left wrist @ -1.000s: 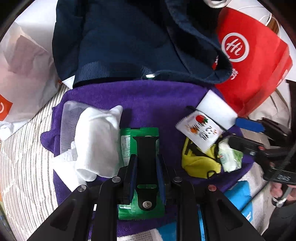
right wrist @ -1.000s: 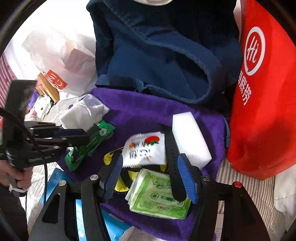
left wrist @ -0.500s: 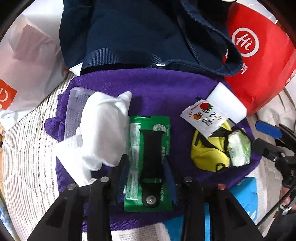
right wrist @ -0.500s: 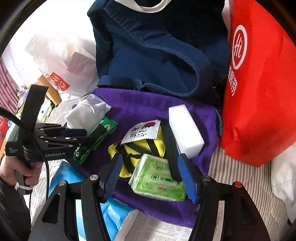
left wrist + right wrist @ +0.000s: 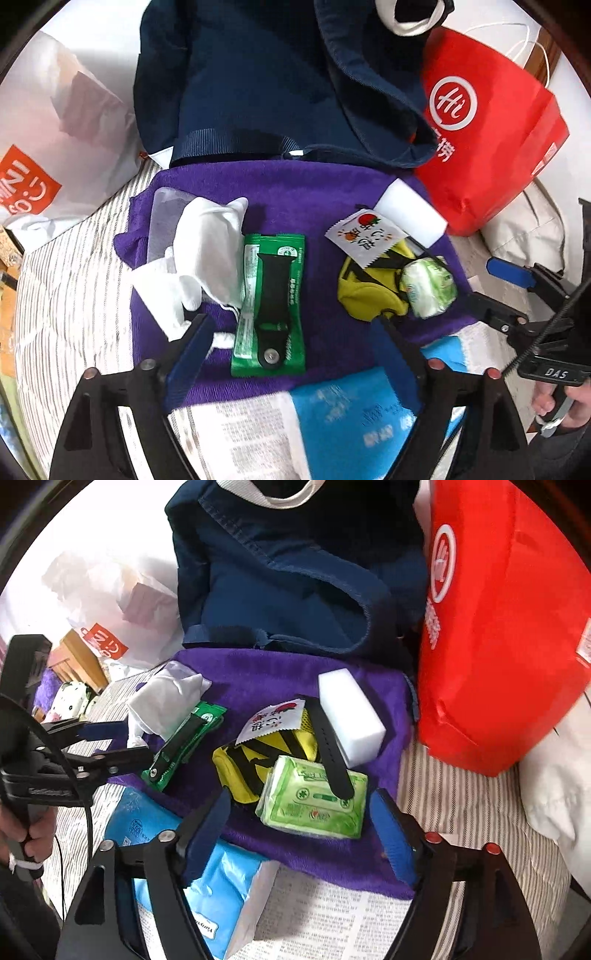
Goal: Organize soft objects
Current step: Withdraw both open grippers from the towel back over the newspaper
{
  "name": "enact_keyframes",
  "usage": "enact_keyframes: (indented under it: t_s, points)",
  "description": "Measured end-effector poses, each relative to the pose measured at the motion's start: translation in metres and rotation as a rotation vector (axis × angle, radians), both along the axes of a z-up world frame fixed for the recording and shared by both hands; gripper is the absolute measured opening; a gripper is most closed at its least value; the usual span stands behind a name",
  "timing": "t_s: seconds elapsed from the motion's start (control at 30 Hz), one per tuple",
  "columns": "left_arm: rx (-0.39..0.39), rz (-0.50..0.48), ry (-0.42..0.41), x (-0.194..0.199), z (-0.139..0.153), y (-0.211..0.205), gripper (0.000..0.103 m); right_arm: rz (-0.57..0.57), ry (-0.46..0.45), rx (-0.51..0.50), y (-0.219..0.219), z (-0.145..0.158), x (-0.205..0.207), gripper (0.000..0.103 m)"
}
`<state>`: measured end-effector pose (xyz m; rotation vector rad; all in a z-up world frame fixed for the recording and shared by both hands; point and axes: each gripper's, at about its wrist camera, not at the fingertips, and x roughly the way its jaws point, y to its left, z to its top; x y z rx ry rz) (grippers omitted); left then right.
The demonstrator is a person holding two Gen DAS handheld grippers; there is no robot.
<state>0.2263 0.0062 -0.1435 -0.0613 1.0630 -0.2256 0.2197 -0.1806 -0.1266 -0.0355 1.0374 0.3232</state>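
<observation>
Two black watch straps lie on the purple towel: one strap on a green packet, the other strap across a green tissue pack. Left gripper and right gripper are both opening, holding nothing. Straps could slide off their slick packets. Red bag shows "Hi".

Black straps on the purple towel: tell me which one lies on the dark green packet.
The left strap, flat along the dark green packet beside the white cloth. The other strap leans across the pale green tissue pack against the white sponge.
</observation>
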Motion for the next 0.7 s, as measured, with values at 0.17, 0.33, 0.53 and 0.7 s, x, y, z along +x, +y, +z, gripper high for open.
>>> enact_keyframes:
  t_s: [0.17, 0.33, 0.53, 0.7]
  points:
    - [-0.001, 0.032, -0.007, -0.016, 0.015, 0.007, 0.093, -0.040, 0.007, -0.025, -0.002, 0.006, -0.009, 0.084]
    - [0.031, 0.048, -0.028, -0.035, 0.029, 0.006, 0.095, -0.082, -0.004, -0.066, 0.000, 0.015, -0.023, 0.094]
    - [0.041, 0.064, -0.076, -0.065, 0.050, 0.005, 0.099, -0.123, -0.033, -0.070, 0.000, 0.036, -0.048, 0.098]
    - [0.063, 0.089, -0.118, -0.090, 0.066, 0.004, 0.099, -0.136, -0.031, -0.098, -0.001, 0.050, -0.069, 0.098]
